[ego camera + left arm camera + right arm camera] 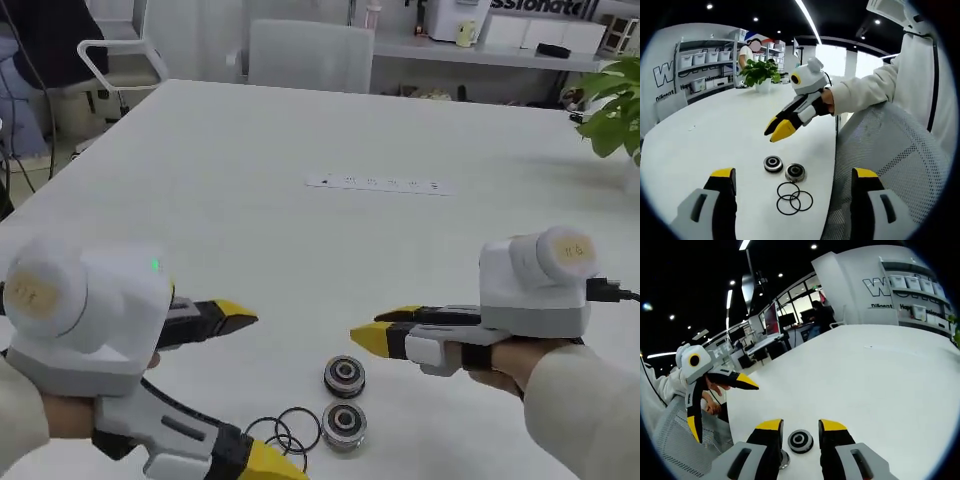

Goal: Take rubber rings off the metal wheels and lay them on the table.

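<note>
White table [300, 150] bears two metal wheels [344, 375] beside thin black rubber rings [285, 432].

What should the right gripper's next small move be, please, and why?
Probably lower the right gripper onto the wheel framed between its open jaws: it hovers above the table, the wheel's rim looks dark, perhaps rubber, and three loose rings already lie nearby.

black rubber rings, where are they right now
In the head view the loose black rubber rings lie on the white table near its front edge, just left of the nearer round metal wheel.
</note>
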`<state>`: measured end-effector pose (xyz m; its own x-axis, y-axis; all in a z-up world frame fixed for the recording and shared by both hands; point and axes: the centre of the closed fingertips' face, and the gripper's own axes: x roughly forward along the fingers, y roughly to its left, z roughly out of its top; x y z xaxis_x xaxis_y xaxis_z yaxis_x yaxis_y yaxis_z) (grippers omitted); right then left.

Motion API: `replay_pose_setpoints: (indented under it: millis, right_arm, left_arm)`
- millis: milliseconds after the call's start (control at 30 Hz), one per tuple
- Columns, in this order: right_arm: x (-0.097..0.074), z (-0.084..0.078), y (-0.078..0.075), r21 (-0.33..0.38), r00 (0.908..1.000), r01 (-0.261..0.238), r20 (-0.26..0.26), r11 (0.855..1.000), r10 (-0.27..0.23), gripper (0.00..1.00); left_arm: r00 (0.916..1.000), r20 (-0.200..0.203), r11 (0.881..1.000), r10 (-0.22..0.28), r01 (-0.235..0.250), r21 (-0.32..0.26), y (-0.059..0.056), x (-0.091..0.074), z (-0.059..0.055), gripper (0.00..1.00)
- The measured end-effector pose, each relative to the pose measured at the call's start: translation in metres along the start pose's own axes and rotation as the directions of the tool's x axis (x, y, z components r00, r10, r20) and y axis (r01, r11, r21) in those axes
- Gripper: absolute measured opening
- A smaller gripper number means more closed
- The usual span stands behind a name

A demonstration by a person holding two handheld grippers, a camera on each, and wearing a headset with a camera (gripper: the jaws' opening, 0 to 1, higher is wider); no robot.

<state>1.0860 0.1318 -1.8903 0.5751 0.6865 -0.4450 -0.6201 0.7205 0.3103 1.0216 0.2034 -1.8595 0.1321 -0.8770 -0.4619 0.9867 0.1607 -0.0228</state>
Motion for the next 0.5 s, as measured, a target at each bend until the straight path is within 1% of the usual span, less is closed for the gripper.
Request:
replay_pose_setpoints:
  millis: [33, 133, 167, 200, 333, 433, 500]
  right_arm:
    - [0.0, 0.0, -0.001, 0.001, 1.0, 0.003, -0.001, 1.0, -0.003, 0.26]
    - [-0.001, -0.001, -0.003, 0.002, 1.0, 0.01, -0.002, 1.0, -0.01, 0.26]
    - [-0.001, -0.001, -0.004, 0.003, 0.9999, 0.011, -0.002, 1.0, -0.011, 0.26]
    - [-0.002, -0.001, -0.005, 0.004, 0.9999, 0.014, -0.001, 1.0, -0.014, 0.26]
    - [-0.002, -0.001, -0.007, 0.008, 0.9998, 0.021, 0.0, 1.0, -0.021, 0.26]
    - [-0.002, -0.002, -0.009, 0.009, 0.9996, 0.026, -0.005, 1.0, -0.026, 0.26]
    - [-0.002, -0.004, -0.01, 0.007, 0.9995, 0.03, -0.01, 1.0, -0.03, 0.26]
  left_arm:
    - [1.0, 0.0, 1.0, -0.001, 0.001, 0.022, 0.001, -0.001, 0.005, 0.93]
    - [0.9994, -0.036, 0.997, -0.004, 0.006, 0.072, 0.006, -0.003, 0.01, 0.91]
    - [0.9992, -0.04, 0.996, 0.001, 0.003, 0.093, 0.01, -0.004, 0.014, 0.9]
    - [0.9992, -0.041, 0.995, 0.002, 0.002, 0.099, 0.011, -0.005, 0.015, 0.89]
    - [0.9991, -0.041, 0.991, 0.01, -0.005, 0.132, 0.022, -0.007, 0.028, 0.88]
    - [0.9984, -0.055, 0.984, 0.014, -0.004, 0.176, 0.029, -0.005, 0.036, 0.85]
    - [0.9976, -0.068, 0.977, 0.013, 0.002, 0.212, 0.032, -0.002, 0.043, 0.84]
